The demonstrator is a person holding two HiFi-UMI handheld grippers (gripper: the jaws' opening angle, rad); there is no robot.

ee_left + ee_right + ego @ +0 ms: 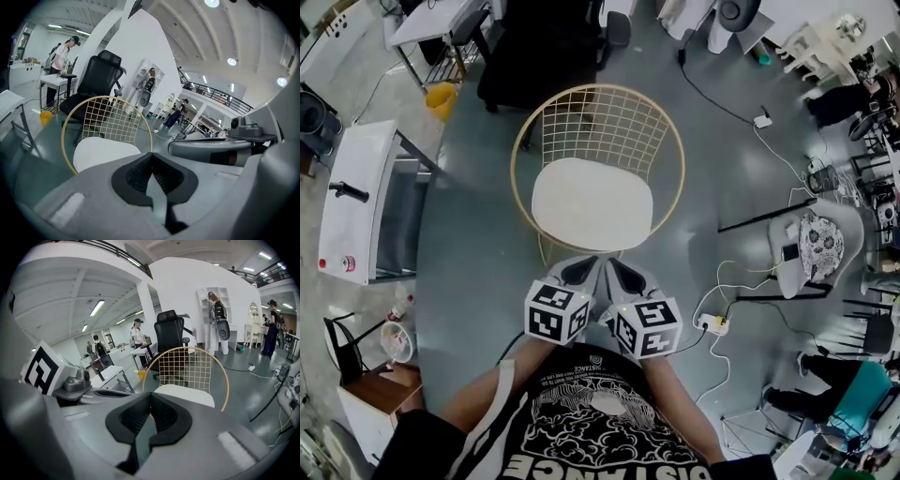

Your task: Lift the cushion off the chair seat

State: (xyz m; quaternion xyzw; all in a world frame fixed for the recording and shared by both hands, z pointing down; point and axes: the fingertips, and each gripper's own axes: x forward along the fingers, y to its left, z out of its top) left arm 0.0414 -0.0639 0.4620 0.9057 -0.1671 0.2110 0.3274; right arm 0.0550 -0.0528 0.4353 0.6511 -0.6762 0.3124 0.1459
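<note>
A white cushion (pixel 592 203) is lying flat on the seat of a gold wire chair (pixel 602 122), which is standing in the middle of a grey floor (pixel 478 244). The cushion is covering most of the seat. It is showing as a rounded square pad, plain and smooth-faced, fairly thin, with soft rounded edges. The chair's grid back is rising along its far side, and its near edge is facing the person.

Judging by its look, the cushion is probably light and soft, and is likely to bend and droop wherever it is left unsupported (nothing about it seems breakable). It is probably sitting loose, though any ties underneath are not showing. The smooth cover may be prone to slipping out of a shallow pinch. The sensible places to hold it are therefore along the near edge, toward its left and right corners, one gripper at each, with the jaws biting well in over the rim.

The left gripper (pixel 579 272) and the right gripper (pixel 624 277) are hovering side by side just short of the cushion's near edge, not touching it. Both pairs of jaws are clenched together on nothing, so they would need to open before taking hold.
</note>
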